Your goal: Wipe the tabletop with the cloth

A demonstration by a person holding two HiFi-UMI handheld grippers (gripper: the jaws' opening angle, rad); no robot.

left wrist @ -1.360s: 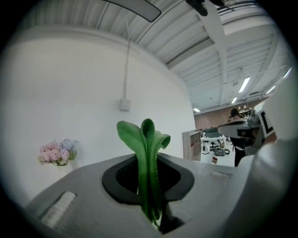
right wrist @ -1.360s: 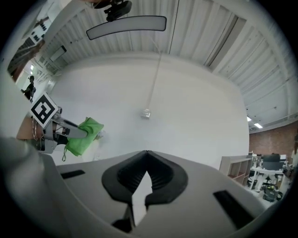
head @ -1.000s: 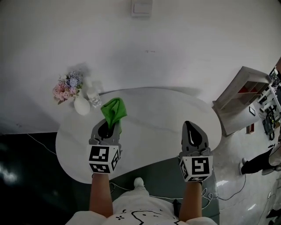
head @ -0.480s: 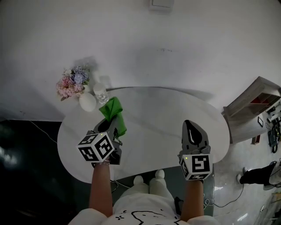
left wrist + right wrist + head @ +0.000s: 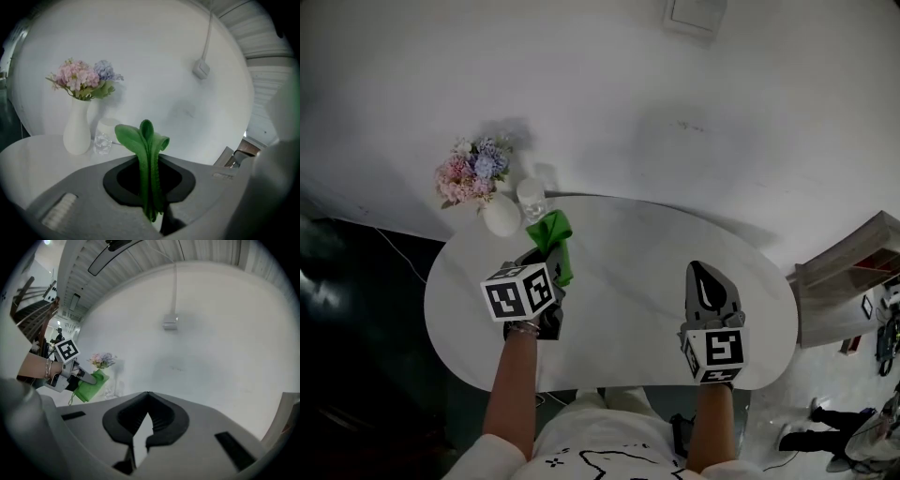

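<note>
1. The left gripper (image 5: 546, 255) is carrying the cloth (image 5: 555, 232) further toward the 11 o'clock end of the surface (image 5: 628, 281). Over the last second its marker cube has been rolling from square-on to tilted, with one corner now turning toward the camera.
2. The cloth is now lying just beside the glass (image 5: 531, 199) and near the vase (image 5: 500, 217) of flowers (image 5: 473, 169), closer to them than a second ago.
3. Judgement: a stroke is heading into the far-left end of the surface. The glass and vase are standing in its path, so the remaining room there is shrinking.
4. The left gripper is clenching the cloth. In the left gripper view, green folds are standing up between the closed jaws and spilling past the tips toward 12 o'clock.
5. No view is settling whether the cloth is pressing on the surface. From the right gripper view it is hanging below the jaws.
6. The left forearm is reaching forward from 6 o'clock, with the gripper pointing toward 12 to 1 o'clock.
7. The right gripper (image 5: 700, 269) is idling at the 4 o'clock part of the surface, unchanged, jaws closed on nothing and pointing toward 12 o'clock.
</note>
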